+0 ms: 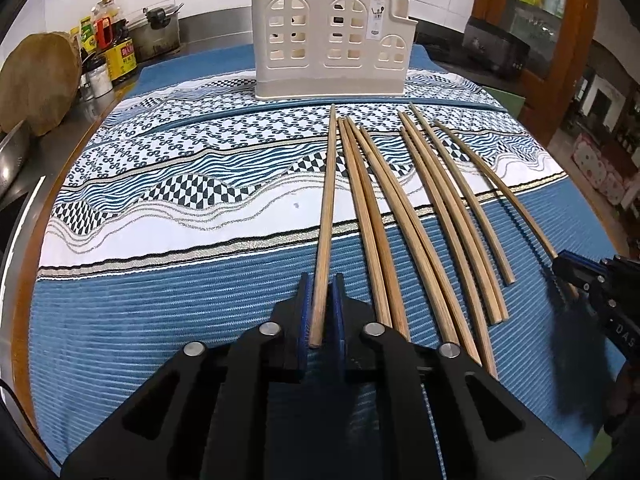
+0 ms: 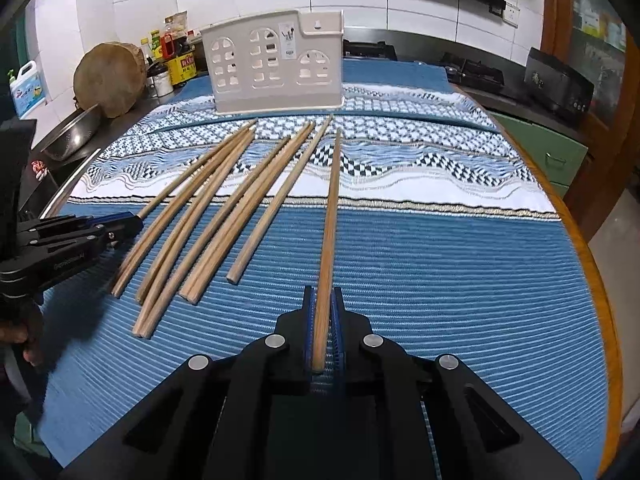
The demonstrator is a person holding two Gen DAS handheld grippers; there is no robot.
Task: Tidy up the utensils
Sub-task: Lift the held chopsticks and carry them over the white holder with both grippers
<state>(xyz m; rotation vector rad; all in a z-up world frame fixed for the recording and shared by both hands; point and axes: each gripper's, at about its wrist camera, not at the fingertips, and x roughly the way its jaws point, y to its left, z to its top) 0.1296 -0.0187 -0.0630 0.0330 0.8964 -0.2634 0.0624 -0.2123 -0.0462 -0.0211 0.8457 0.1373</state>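
Chopsticks (image 1: 404, 216) lie fanned across centre frame on the patterned cloth (image 1: 168, 208), below the cream utensil holder (image 1: 332, 40). Left hand-held gripper (image 1: 321, 312) clenched on leftmost chopstick (image 1: 326, 216). Right hand-held gripper (image 2: 323, 320) grasping rightmost chopstick (image 2: 330, 216).

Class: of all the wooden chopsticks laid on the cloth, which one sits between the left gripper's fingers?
The leftmost chopstick, the outermost on the left of the row. Its near end lies between the left gripper fingers; the others lie to its right, outside them.

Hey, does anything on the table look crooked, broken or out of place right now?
Nothing looks broken or spilled. The loose chopsticks lie fanned unevenly on the cloth, ends staggered. The holder stands upright. Each gripper, left and right, straddles one outer chopstick.
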